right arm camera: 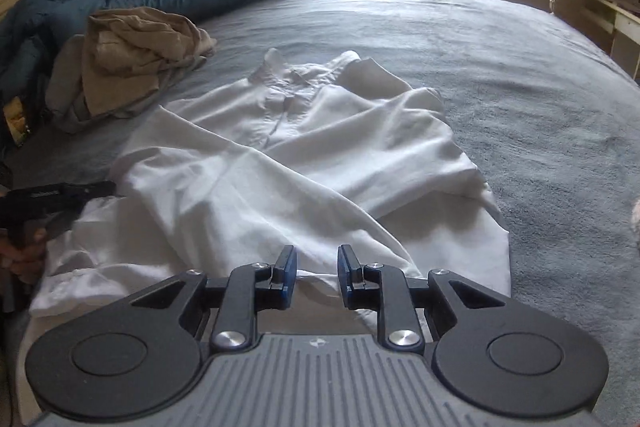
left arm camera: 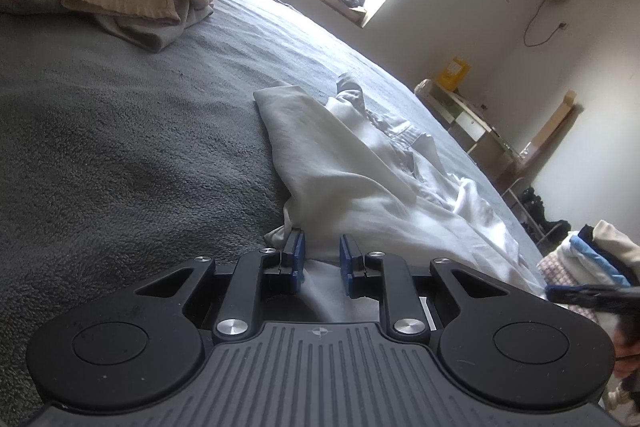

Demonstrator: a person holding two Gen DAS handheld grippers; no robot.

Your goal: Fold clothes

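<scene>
While both views are daylit and sharp, notes as follows.

Shirt position: white shirt (right arm camera: 280,155) lies on the grey bed (right arm camera: 520,75), collar toward the window edge, hem at the near edge by both grippers.
Shirt state: partly laid over itself; a sleeve or side panel crosses the front diagonally, wrinkled, no neat rectangle.
Left gripper: left gripper (left arm camera: 322,259) sits low at the shirt's near-left edge; fingers narrowly parted, white cloth between and beneath them, so whether they pinch it I cannot tell.
Right gripper: right gripper (right arm camera: 317,277) at the hem near the near-right corner of the shirt; fingers narrowly apart, cloth showing in the gap, no visible clamp.
Unfolded pile: beige and grey garments (right arm camera: 132,67) heaped at the headboard edge, crumpled.
Stack: folded-looking clothes (left arm camera: 596,259) off the bed's right edge.
Progress judgement: shirt mid-fold at most; it fits either being spread flat or having one side just folded in. Heap remains to be folded.
</scene>
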